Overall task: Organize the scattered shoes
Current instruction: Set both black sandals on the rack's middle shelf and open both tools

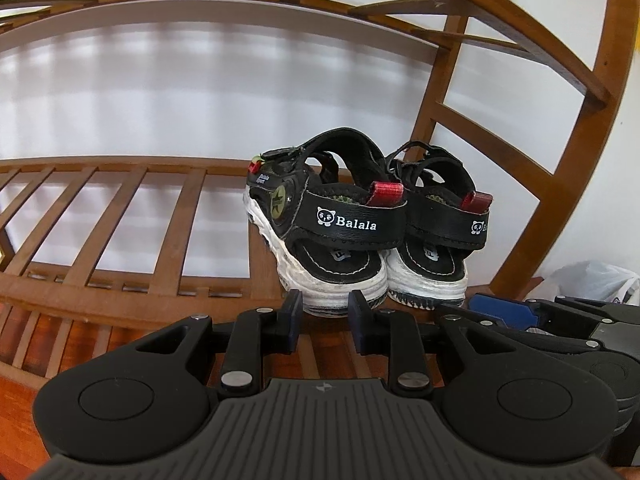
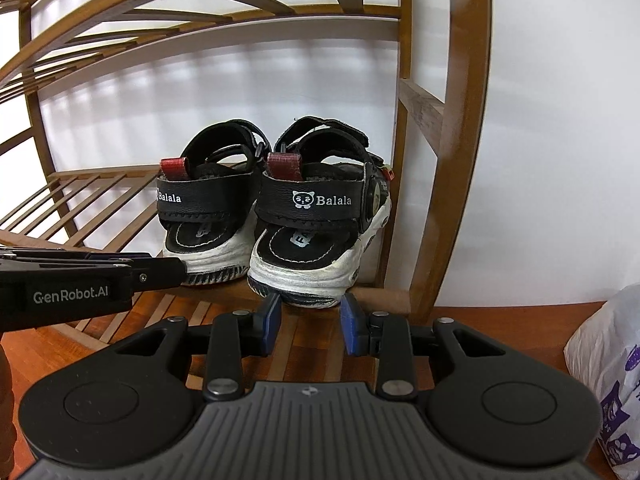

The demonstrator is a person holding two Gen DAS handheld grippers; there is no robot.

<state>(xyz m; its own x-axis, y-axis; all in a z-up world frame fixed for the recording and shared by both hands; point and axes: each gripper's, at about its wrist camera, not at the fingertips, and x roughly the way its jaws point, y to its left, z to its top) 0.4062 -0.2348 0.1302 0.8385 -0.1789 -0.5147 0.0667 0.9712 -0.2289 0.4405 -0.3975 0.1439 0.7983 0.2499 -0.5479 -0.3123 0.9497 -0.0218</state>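
Two sandals sit side by side on the slatted wooden shoe rack (image 2: 100, 196), at its right end. Left sandal (image 1: 340, 224) and right sandal (image 2: 316, 216): heels toward the cameras, toes toward the wall, long axes parallel. Heel straps read "Balala" beside a cat logo; black straps, red pull tabs, scuffed white ridged soles. Left tongs (image 1: 325, 320) and right tongs (image 2: 310, 316) are spread, empty, just behind the heels.

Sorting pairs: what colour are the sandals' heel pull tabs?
Red heel pull tabs, clearest in the right wrist view.

"Balala" on sandal straps (image 2: 320, 200); "GenRobot.AI" on left tool (image 2: 72, 295)
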